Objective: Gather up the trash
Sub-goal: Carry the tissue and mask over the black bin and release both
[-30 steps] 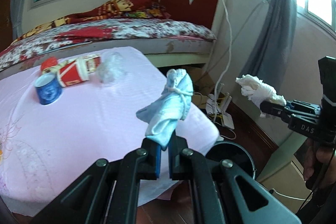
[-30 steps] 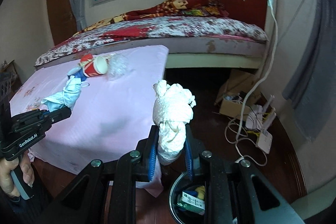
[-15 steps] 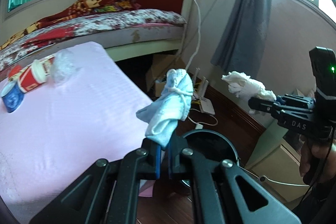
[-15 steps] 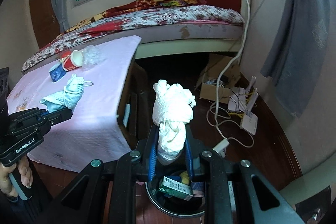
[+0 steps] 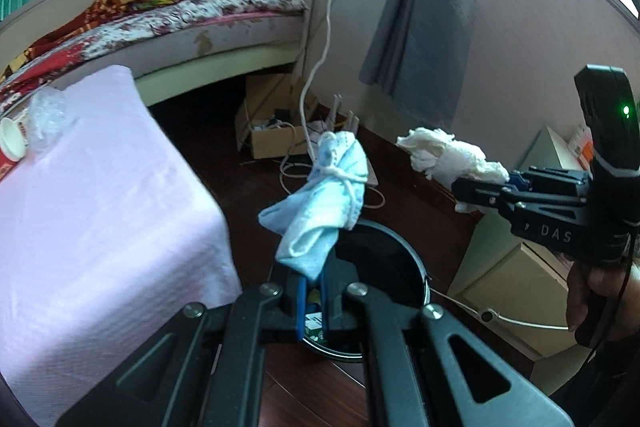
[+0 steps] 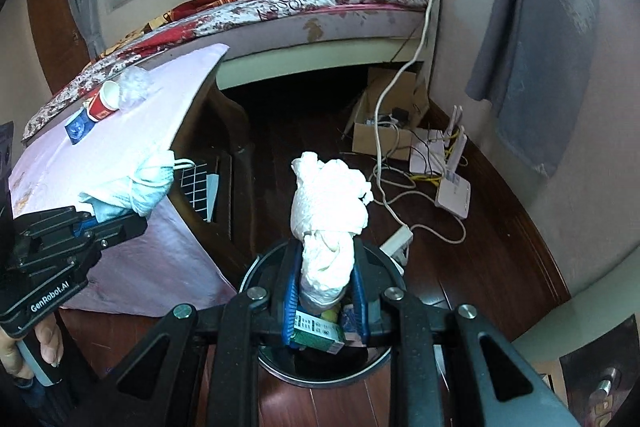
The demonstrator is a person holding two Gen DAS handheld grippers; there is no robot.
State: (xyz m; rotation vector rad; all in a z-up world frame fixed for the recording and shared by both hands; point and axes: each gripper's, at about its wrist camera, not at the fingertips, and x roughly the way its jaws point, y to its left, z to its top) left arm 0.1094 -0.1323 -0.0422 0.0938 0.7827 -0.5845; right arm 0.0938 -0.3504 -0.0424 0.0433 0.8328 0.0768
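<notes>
My left gripper point(image 5: 311, 291) is shut on a crumpled light-blue face mask point(image 5: 326, 203) that sticks up from its blue pads. The right gripper point(image 6: 325, 301) is shut on a wad of white tissue point(image 6: 330, 207). Both hang above a round black trash bin point(image 6: 384, 359) on the dark wooden floor; in the left wrist view the bin point(image 5: 384, 259) lies just behind the mask. Inside it lie a green carton point(image 6: 316, 331) and other scraps. Each view shows the other gripper: the right one with the tissue point(image 5: 448, 155) at the right, the left one with the mask point(image 6: 136, 187) at the left.
A table under a pink cloth point(image 5: 88, 187) stands left of the bin, with red paper cups point(image 6: 105, 101), a blue cup point(image 6: 78, 127) and a clear plastic wad point(image 6: 136, 87) at its far end. Behind are a bed point(image 6: 320, 7), a cardboard box point(image 6: 384, 131), routers and cables point(image 6: 452, 183), and a pale cabinet point(image 5: 500, 287) at the right.
Both grippers swung right and down from over the pink table to above the bin, each keeping its load. The bin now fills the lower middle of both views.
</notes>
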